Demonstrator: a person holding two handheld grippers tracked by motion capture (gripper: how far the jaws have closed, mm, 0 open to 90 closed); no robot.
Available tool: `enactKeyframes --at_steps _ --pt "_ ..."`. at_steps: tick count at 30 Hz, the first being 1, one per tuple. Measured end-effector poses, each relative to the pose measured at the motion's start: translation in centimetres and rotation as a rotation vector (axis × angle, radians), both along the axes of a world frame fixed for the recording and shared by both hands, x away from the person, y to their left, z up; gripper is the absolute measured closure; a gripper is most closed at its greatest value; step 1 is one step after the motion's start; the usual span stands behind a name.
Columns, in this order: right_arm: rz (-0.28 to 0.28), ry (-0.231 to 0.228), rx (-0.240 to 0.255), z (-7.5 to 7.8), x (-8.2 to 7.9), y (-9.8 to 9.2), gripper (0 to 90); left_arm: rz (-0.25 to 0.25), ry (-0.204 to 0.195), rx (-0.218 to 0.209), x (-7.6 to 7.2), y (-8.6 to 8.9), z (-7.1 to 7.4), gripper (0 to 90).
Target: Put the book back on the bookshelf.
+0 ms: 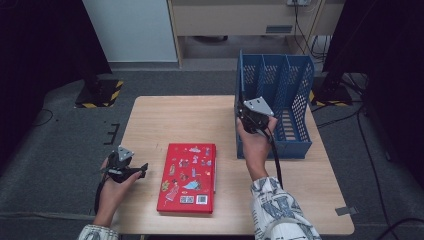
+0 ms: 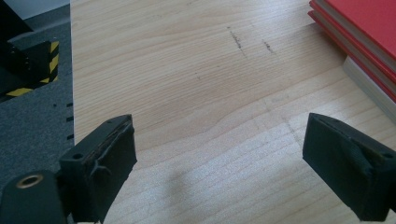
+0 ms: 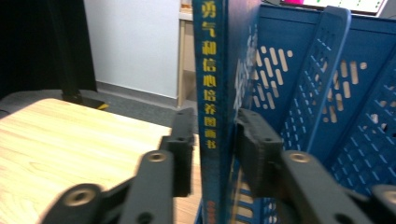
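Note:
A blue book (image 3: pixel 210 93) with yellow characters on its spine stands upright at the left wall of the blue file rack (image 1: pixel 295 100), and it looks to be in the left compartment. My right gripper (image 3: pixel 212 140) straddles the spine. Its jaws stand slightly off the covers, so it is open around the book. In the high view the right gripper (image 1: pixel 244 106) is at the rack's front left corner. A red picture book (image 1: pixel 186 177) lies flat on the table's near middle. Left of it, my left gripper (image 1: pixel 142 169) hovers open over bare wood, with nothing between its fingers (image 2: pixel 107 163).
The wooden table (image 1: pixel 200 120) has bare surface between the red book (image 2: pixel 369 28) and the rack. The rack's middle and right compartments (image 3: pixel 355 116) look unfilled. Black stands with yellow-striped bases (image 1: pixel 100 92) rest on the grey floor past the table's left edge.

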State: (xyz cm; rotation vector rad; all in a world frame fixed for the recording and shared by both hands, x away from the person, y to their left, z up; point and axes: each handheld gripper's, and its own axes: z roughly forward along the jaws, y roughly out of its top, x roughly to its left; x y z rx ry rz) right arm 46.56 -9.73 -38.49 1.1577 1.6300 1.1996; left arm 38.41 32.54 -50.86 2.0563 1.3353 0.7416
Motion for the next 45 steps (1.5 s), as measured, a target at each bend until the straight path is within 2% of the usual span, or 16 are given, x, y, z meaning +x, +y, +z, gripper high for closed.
enactKeyframes --at_steps 1,2,3,4,6,7,12,15,21,30,36,40,42,45 --pt "0.000 0.000 0.000 0.0 0.0 0.0 61.7 0.000 -0.001 -0.001 0.0 0.0 0.0 8.7" --pt "0.018 -0.005 0.010 0.0 -0.1 -0.1 54.7 -0.004 -0.001 0.000 0.0 0.0 0.0 8.7" --pt "0.018 -0.005 0.010 0.0 -0.1 -0.1 54.7 -0.004 -0.001 0.000 0.0 0.0 0.0 8.7" --pt "0.032 -0.006 0.011 0.0 -0.3 -0.1 49.0 -0.007 -0.004 -0.004 0.0 -0.1 0.0 8.6" --pt "0.042 -0.008 0.018 0.0 -0.4 -0.2 46.9 -0.009 -0.005 -0.005 0.0 -0.1 0.1 8.6" --pt "0.051 -0.007 0.020 -0.1 -0.7 -0.2 41.9 -0.013 -0.007 -0.005 0.0 -0.1 0.1 8.5" --pt "0.103 0.011 0.055 -0.4 -1.5 -0.8 34.1 -0.030 -0.012 -0.020 0.0 -0.3 0.2 8.2" --pt "0.134 -0.003 0.059 -0.4 -2.0 -1.0 28.4 -0.039 -0.020 -0.020 -0.1 -0.5 0.3 8.0" --pt "0.194 0.030 0.068 -0.9 -2.9 -1.4 19.1 -0.051 -0.024 -0.029 -0.1 -0.7 0.4 7.5" --pt "0.240 0.064 0.100 -2.4 -4.9 -2.1 14.3 -0.091 -0.028 -0.051 -0.5 -1.8 0.7 7.5" --pt "0.237 0.076 0.102 -3.3 -5.8 -2.5 13.7 -0.101 -0.048 -0.084 -0.8 -2.0 1.1 8.4" --pt "0.267 0.091 0.098 -3.9 -6.3 -2.5 12.1 -0.120 -0.045 -0.097 -0.9 -2.2 1.2 10.7" --pt "0.271 0.097 0.099 -4.3 -6.7 -2.3 14.4 -0.127 -0.052 -0.100 -1.1 -2.4 1.3 12.5" --pt "0.299 0.121 0.085 -5.2 -7.4 -2.0 20.0 -0.131 -0.056 -0.135 -1.5 -2.5 1.6 14.0"
